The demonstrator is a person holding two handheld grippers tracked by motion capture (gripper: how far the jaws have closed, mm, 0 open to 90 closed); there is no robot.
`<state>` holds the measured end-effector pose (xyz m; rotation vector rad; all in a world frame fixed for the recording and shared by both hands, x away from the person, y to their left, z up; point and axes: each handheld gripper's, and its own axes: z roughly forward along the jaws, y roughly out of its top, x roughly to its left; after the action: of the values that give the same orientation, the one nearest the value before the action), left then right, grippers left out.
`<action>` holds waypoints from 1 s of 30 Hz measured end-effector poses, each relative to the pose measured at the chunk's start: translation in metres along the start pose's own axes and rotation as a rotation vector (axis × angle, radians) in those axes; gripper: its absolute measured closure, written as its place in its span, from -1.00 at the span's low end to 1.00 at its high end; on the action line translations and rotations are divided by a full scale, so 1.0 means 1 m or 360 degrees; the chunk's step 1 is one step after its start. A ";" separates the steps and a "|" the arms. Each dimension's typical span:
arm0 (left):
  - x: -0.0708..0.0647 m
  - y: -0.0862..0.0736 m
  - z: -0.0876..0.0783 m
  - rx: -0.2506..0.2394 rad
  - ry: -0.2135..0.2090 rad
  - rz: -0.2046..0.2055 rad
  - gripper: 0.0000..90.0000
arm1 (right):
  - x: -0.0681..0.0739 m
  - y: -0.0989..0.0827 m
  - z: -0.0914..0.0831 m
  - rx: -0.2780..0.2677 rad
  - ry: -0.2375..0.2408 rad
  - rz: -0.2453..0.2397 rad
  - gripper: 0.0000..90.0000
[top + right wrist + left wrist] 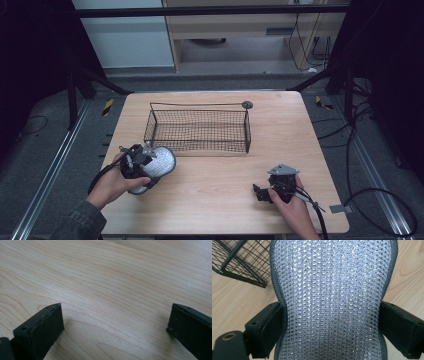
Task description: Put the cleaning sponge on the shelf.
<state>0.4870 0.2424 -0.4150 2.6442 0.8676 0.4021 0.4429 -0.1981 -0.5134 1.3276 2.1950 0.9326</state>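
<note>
A silvery mesh-covered pad with a grey edge (159, 162) is held at the table's left, just in front of the wire basket's (198, 129) near-left corner. My left gripper (145, 170) is shut on it; in the left gripper view the shiny pad (332, 297) sits squeezed between both black jaws, pinched narrower where they press. The basket's corner (242, 265) shows at upper left there. My right gripper (259, 193) rests low at the table's front right, open, with bare wood (112, 290) between its jaws.
The black wire basket stands mid-table with nothing inside; a small round grey tag (247, 104) sticks up at its far right corner. A cable (370, 200) trails off the table's right edge. Dark frame legs stand beyond the far corners.
</note>
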 end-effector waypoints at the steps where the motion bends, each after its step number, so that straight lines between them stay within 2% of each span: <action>1: 0.000 0.000 -0.001 0.0000 0.0000 0.0007 -0.80 | 0.000 0.000 0.000 -0.0001 0.0003 0.0002 -0.99; 18: 0.004 0.011 -0.022 -0.0043 0.0058 0.0064 -0.80 | 0.000 0.000 0.000 0.0000 0.0002 -0.0002 -0.99; 25: 0.009 0.023 -0.037 -0.0042 0.0102 0.0122 -0.79 | 0.000 0.000 0.000 -0.0001 0.0005 -0.0002 -0.99; 30: 0.018 0.040 -0.047 -0.0054 0.0137 0.0169 -0.79 | 0.000 0.000 0.000 0.0000 0.0003 0.0000 -0.99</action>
<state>0.5043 0.2331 -0.3544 2.6662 0.7407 0.5558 0.4431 -0.1980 -0.5134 1.3270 2.1965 0.9343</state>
